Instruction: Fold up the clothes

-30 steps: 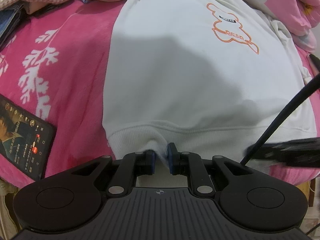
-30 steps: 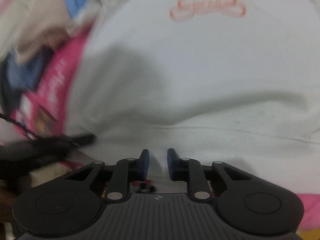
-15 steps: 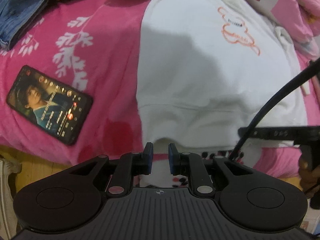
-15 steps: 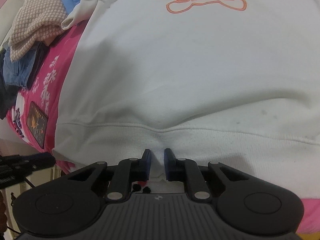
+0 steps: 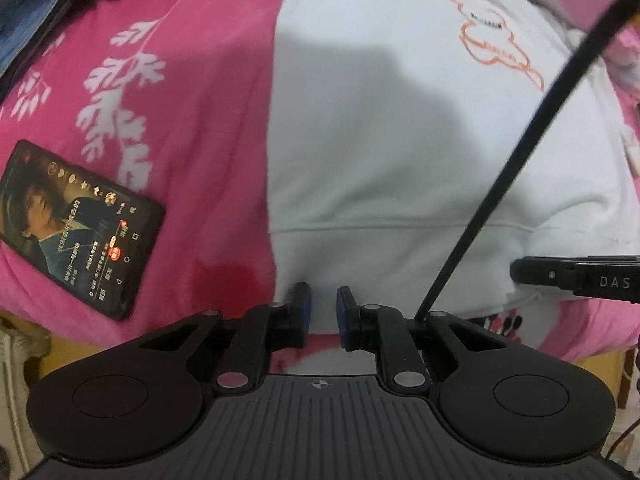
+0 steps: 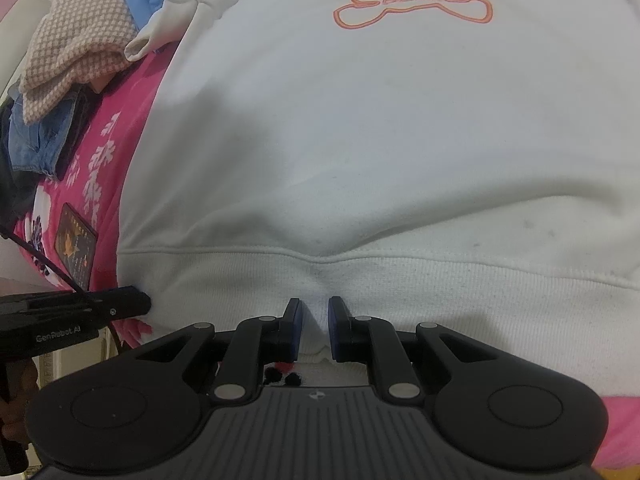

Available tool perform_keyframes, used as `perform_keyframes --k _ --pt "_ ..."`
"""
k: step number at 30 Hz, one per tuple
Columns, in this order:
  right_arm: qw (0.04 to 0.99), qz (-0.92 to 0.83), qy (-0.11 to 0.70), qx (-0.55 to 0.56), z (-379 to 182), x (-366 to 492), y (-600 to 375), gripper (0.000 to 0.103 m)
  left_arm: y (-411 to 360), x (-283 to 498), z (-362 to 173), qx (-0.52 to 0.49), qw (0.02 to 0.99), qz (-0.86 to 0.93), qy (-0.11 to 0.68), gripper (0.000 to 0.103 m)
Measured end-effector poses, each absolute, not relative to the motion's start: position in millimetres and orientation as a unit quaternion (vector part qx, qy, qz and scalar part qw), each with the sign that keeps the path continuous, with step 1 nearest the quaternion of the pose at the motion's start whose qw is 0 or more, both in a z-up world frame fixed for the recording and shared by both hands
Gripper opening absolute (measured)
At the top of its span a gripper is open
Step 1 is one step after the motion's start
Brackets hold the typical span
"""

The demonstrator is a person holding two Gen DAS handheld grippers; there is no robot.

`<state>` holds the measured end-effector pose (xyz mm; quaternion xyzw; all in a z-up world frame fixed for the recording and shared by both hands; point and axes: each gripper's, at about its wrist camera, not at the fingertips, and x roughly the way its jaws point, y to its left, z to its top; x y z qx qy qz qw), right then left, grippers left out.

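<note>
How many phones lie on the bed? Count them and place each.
1. The phone lies screen up on the pink blanket, left of the white sweatshirt and apart from it. More could be hidden under the clothes pile.

The bed (image 5: 208,80) is carrying all items on a pink cover with a white leaf print. A white sweatshirt (image 5: 400,120) with an orange bear outline is lying flat on it, hem toward 6 o'clock. A phone (image 5: 72,224) with a lit screen is lying at 9 o'clock, apart from the sweatshirt. Folded clothes (image 6: 76,40), including a checked knit and denim, are lying at 10 o'clock.
</note>
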<state>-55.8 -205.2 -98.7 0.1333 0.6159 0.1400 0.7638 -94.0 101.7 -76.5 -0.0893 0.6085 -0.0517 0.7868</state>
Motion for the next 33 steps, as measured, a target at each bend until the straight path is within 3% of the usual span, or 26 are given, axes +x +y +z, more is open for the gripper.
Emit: perform_keyframes --k 8,20,27,33 --pt "0.767 0.135 0.61 0.147 -96 -59 -209 0.013 89 -92 -45 -0.073 0.808 -0.076 0.579 0.015" --pt "0.782 0.093 0.588 0.185 -67 -79 -247 0.016 37 -72 -75 -0.056 0.789 -0.142 0.595 0.015" --pt "0.78 -0.02 0.6 0.175 -52 -110 -334 0.017 36 -72 -77 -0.04 0.783 -0.152 0.602 0.015" --pt "0.785 0.013 0.608 0.115 -54 -107 -337 0.017 34 -70 -79 -0.036 0.78 -0.15 0.607 0.016"
